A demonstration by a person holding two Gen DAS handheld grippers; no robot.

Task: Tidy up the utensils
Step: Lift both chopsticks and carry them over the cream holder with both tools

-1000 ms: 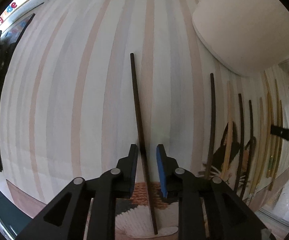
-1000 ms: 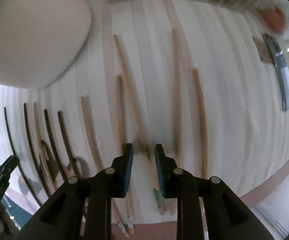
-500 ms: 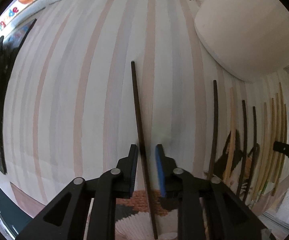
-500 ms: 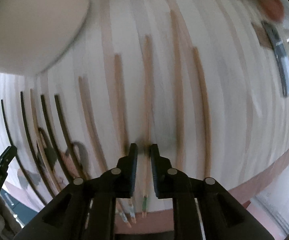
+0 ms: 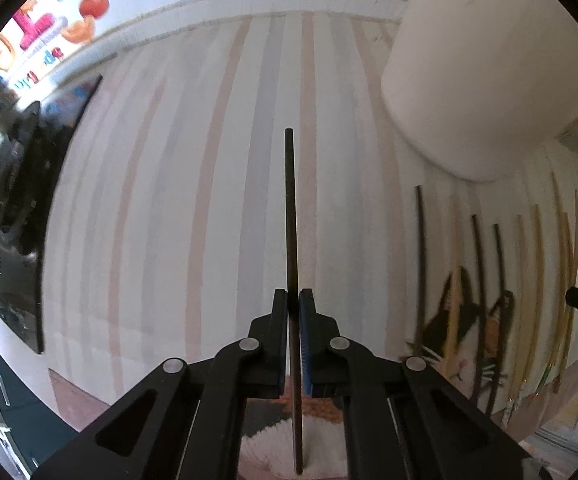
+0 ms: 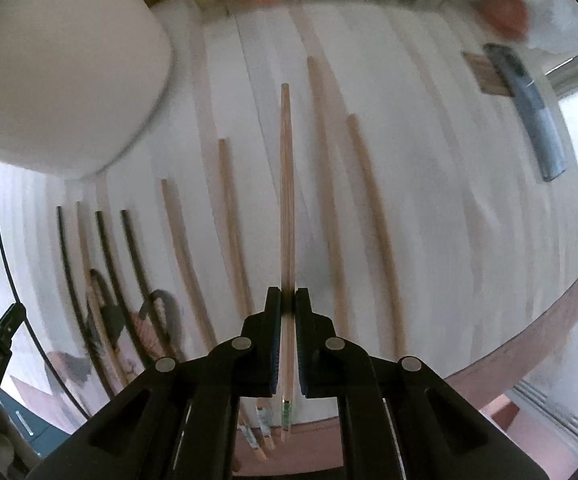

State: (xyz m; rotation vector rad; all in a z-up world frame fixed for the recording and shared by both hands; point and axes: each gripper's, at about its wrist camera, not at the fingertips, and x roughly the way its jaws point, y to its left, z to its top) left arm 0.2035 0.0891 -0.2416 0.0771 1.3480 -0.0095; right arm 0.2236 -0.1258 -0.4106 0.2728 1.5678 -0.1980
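A dark chopstick runs straight ahead between the pads of my left gripper. The jaws are closing and press on its sides. A light wooden chopstick with a green-banded end sits in my right gripper, whose jaws are closing and pinch it. Both grippers point down at a striped cloth. More dark chopsticks and wooden chopsticks lie side by side on the cloth. A big white container stands behind them.
A grey flat object lies at the far right of the cloth. A black object sits beyond the cloth's left edge. The table's front edge curves close by. Boxes and jars line the back.
Both grippers went from open to shut, the left on the dark chopstick, the right on a wooden one. The left view has drawn back from the cloth. The right gripper shifted sideways.
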